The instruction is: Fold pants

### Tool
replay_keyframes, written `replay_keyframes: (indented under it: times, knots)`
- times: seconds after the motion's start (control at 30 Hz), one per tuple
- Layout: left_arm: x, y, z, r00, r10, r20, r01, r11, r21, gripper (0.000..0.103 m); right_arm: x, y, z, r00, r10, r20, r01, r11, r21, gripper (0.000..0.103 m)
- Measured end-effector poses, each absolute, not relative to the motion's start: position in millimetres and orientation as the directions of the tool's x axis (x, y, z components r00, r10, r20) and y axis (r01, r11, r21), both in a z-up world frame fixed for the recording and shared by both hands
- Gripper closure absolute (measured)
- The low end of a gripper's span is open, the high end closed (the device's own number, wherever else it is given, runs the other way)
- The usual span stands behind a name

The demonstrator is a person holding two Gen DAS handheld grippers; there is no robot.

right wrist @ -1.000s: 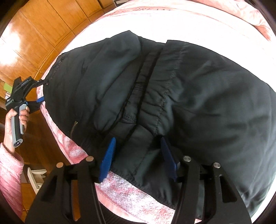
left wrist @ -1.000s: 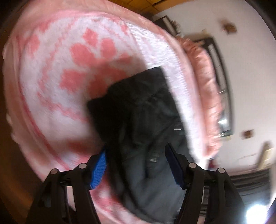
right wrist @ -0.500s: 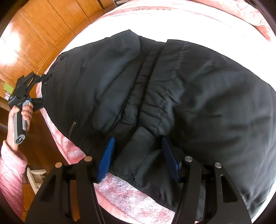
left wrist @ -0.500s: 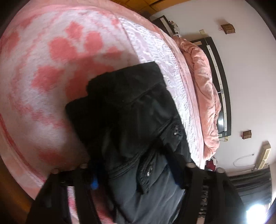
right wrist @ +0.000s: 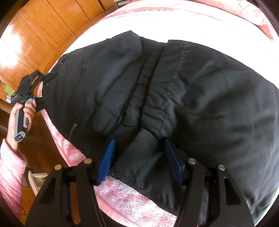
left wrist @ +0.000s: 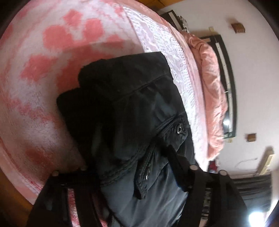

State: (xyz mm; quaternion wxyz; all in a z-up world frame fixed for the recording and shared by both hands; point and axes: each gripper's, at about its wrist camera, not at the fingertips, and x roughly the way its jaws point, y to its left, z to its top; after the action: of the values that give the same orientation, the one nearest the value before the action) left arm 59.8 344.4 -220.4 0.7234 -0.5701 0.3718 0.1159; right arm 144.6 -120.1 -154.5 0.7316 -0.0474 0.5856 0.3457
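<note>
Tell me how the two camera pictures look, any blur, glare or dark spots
Left wrist view: soft with motion blur, the pants nearly black in shadow, the left gripper a dark silhouette, a lamp flare at lower right. Right wrist view: sharper, the pants' seams clear, but the blanket blown out white and glare on the wood wall. Both bend at the edges.

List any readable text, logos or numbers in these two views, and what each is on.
"G": round logo on the butt of the grey handle; the small print beneath it is too small to read.
Printed line along the far edge of the pink bed cover: letters show, but too washed out to read.
Black pants: no text visible.
Left wrist view: no text.
</note>
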Motion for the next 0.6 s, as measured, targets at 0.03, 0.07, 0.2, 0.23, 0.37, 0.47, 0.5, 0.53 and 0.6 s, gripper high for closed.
replay_keyframes:
  times: [0.03,0.07,0.2,0.23,0.37,0.47,0.5,0.53,0.6]
  knots:
    - [61,343,-219,0.702,-0.253,-0.665,-0.589,0.318,-0.743,0.061,145,-120,-154,0.073,0.452,-0.889,-0.561,0.756,0.338,0.043]
    - [59,342,-218,0.714,-0.252,-0.654,-0.582,0.306,-0.753,0.070,145,-120,-154,0.073,0.453,-0.889,-0.561,0.755,0.339,0.043]
    - [52,335,-205,0.744,-0.219,-0.632,-0.562,0.306,-0.768,0.083,144,-121,-154,0.078,0.457,-0.886,-0.565,0.753,0.339,0.043]
    - [49,331,-198,0.748,-0.201,-0.633,-0.559,0.323,-0.764,0.085,144,-121,-154,0.078,0.458,-0.885,-0.565,0.752,0.340,0.043]
    - [47,316,-165,0.795,-0.161,-0.585,-0.495,0.387,-0.778,0.087,144,-124,-153,0.075,0.469,-0.880,-0.564,0.748,0.350,0.043]
    - [47,299,-134,0.820,-0.144,-0.554,-0.435,0.472,-0.767,0.087,144,-131,-152,0.067,0.494,-0.867,-0.550,0.743,0.381,0.043]
    - [49,292,-123,0.826,-0.139,-0.547,-0.417,0.502,-0.757,0.087,145,-134,-150,0.063,0.506,-0.860,-0.540,0.742,0.397,0.043]
    - [50,283,-111,0.835,-0.138,-0.532,-0.390,0.534,-0.750,0.087,145,-138,-149,0.060,0.519,-0.853,-0.529,0.741,0.414,0.044]
    - [53,264,-90,0.847,-0.147,-0.511,-0.340,0.588,-0.734,0.087,147,-150,-142,0.057,0.554,-0.831,-0.500,0.736,0.457,0.044]
